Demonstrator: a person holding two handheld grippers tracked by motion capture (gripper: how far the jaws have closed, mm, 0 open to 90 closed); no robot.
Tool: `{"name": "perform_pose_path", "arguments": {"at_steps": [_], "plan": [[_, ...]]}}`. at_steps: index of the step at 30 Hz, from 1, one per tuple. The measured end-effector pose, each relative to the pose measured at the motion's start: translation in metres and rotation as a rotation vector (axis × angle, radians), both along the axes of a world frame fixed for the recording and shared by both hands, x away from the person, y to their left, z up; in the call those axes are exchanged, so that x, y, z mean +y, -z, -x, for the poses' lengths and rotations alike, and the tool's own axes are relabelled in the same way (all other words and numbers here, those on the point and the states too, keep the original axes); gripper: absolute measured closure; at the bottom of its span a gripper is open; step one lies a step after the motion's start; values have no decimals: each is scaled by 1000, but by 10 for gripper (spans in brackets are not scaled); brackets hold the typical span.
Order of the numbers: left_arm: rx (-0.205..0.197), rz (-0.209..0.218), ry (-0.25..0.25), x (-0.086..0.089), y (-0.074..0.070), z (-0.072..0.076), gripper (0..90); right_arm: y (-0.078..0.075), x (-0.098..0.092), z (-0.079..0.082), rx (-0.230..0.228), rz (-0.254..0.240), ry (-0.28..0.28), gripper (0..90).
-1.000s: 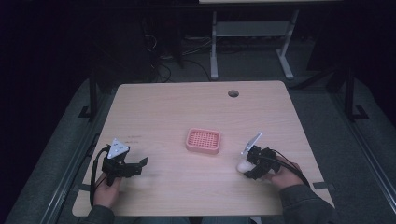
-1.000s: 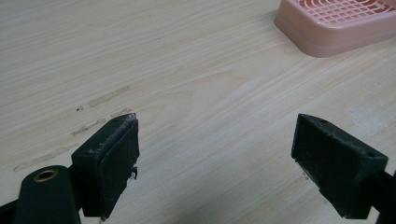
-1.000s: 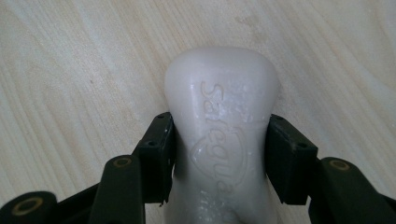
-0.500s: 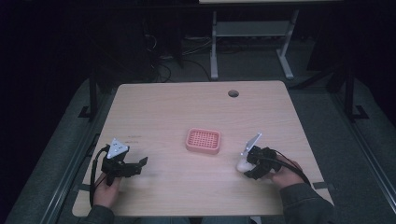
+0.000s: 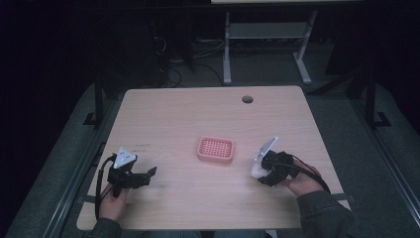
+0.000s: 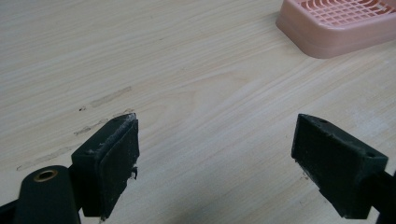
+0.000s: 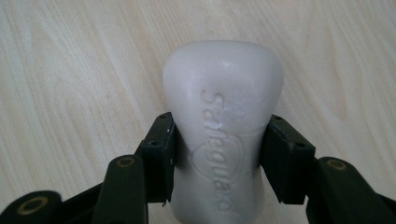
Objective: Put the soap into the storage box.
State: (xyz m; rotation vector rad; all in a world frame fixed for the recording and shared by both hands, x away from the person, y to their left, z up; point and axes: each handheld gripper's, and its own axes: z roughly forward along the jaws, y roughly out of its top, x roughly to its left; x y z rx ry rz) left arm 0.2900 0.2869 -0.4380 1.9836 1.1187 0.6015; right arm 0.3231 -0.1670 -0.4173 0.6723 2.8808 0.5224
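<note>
Right gripper point(image 7: 217, 154) pinching white soap point(image 7: 223, 116) at waist, low over table point(image 5: 173, 114), just right of pink dish point(image 5: 215, 149); likely bound for dish. Left gripper point(image 6: 215, 154) spread wide, empty, parked near left, well clear of dish

The white soap bar point(image 7: 223, 121) carries the embossed brand word "Safeguard", running lengthwise along its face, above an embossed emblem outline.

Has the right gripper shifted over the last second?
Barely, if at all: the right gripper, clamped on the white soap bar, sits beside the pink soap dish as before.
</note>
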Motion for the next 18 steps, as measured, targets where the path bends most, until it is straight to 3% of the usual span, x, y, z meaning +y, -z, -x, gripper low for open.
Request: {"name": "perform_pose_path", "arguments": {"at_steps": [1,18], "plan": [[5,-16,8,1,-1,0,147,-2,0,-1,-3,-9,-1,487],[7,4,5,-2,0,-1,147,-14,10,-13,-13,-10,-18,487]]}}
